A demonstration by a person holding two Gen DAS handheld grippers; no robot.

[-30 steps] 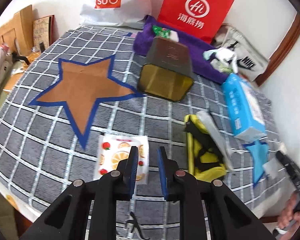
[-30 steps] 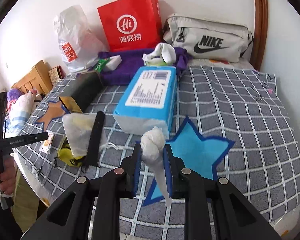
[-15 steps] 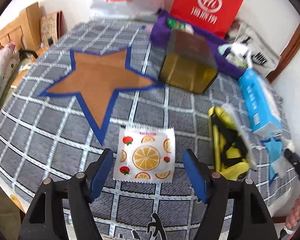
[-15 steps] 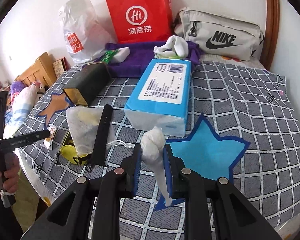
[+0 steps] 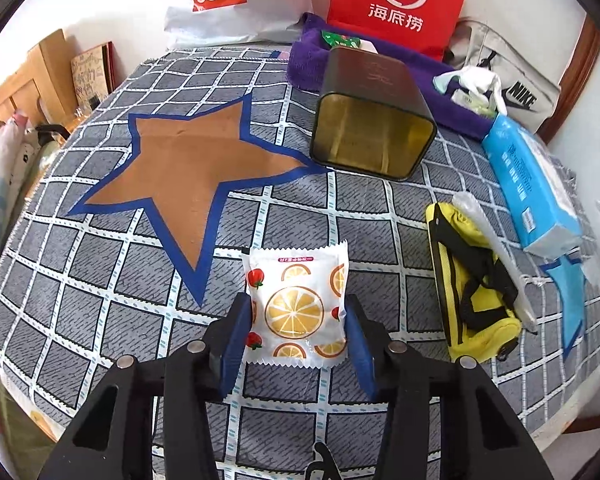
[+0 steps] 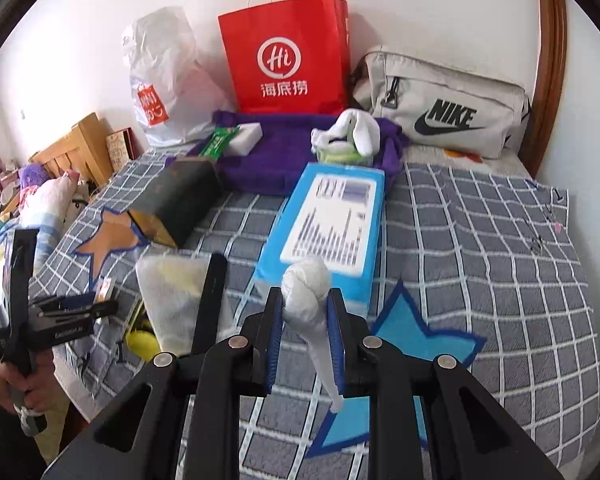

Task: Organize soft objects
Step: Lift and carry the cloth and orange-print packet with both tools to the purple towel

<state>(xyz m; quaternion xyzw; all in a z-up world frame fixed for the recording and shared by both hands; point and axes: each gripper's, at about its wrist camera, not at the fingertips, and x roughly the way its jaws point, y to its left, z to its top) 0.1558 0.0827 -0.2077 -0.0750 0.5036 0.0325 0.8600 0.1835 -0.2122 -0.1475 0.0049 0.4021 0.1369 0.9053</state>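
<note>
Left gripper (image 5: 296, 332): jaws, spread wide half a second ago, closing around flat white orange-print sachet (image 5: 298, 302) on grey checked bedspread (image 5: 100, 280); contact unclear.
Right gripper (image 6: 303, 330): unchanged, pinching knotted white cloth roll (image 6: 306, 300).
Meaning: sachet pickup imminent.

1. A white wall (image 6: 420, 8) fills the top of both views, evenly lit by bright daylight.
2. A bed with a grey checked cover (image 5: 100, 280) spans the middle of each frame.
3. A curved wooden headboard (image 6: 550, 60) rises at the upper right of the right wrist view.
4. A light wooden cabinet (image 5: 32, 80) stands at the upper left of the left wrist view.
</note>
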